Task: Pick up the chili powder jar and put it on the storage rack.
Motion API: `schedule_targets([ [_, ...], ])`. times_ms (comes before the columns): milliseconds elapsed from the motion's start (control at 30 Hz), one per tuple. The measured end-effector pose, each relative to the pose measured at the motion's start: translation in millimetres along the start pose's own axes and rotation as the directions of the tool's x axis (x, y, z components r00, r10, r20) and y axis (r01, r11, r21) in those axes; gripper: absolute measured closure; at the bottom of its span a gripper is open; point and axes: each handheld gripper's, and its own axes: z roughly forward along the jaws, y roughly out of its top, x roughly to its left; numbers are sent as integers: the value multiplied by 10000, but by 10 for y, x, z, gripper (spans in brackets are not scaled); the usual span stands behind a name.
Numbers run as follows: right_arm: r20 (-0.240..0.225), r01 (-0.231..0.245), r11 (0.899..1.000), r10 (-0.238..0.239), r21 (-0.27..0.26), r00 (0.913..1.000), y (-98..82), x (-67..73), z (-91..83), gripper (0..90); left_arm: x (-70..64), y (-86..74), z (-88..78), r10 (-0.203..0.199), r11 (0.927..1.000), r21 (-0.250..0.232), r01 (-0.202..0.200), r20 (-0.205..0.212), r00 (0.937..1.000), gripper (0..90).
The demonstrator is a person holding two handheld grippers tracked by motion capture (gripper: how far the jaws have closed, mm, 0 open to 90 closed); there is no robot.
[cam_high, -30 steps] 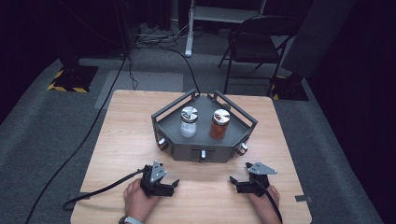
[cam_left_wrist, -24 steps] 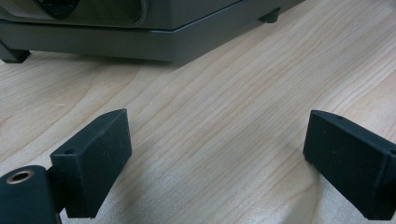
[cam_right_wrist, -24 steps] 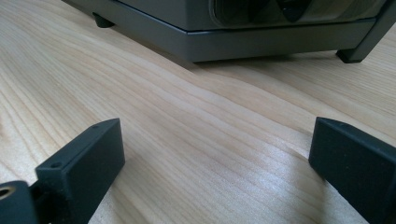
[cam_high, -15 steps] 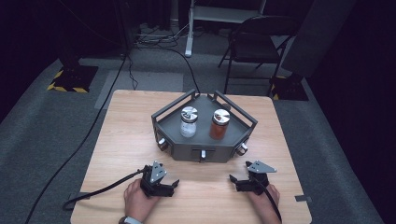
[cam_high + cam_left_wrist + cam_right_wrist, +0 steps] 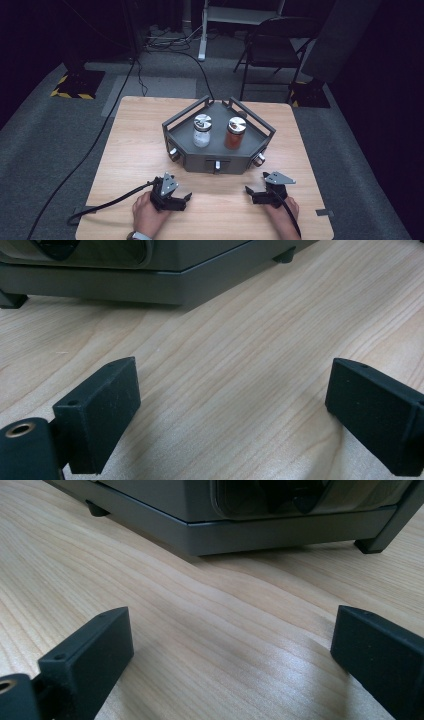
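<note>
A grey angular tray [image 5: 184, 150] with a raised rail stands in the middle of the wooden table [image 5: 135, 130]. Two jars with metal lids stand upright in it: a clear jar of white contents [image 5: 202, 131] on the left, a jar of orange-red contents [image 5: 235, 133] on the right. My left gripper [image 5: 180, 199] rests on the table near the front edge, left of centre, open with nothing between its jaws. My right gripper [image 5: 254, 193] rests to the right, also open and empty. In the gripper views, the left gripper [image 5: 235, 410] and right gripper [image 5: 235, 655] face the tray's base [image 5: 150, 285] [image 5: 250, 530] across bare wood.
A black cable [image 5: 107, 204] trails left from the left gripper across the table and off its edge. Behind the table stand a dark folding chair [image 5: 280, 50] and a white stand [image 5: 202, 30] on grey carpet. Small knobs [image 5: 258, 160] stick out of the tray's front.
</note>
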Motion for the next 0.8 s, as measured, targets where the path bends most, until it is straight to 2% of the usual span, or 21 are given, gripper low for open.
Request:
schedule_targets([
  [800, 32, -24, 10000, 24, -9, 10000, 2, 4, 5, 36, -21, 6, 7, -71, 10000, 11, 71, -139, 9999, 66],
])
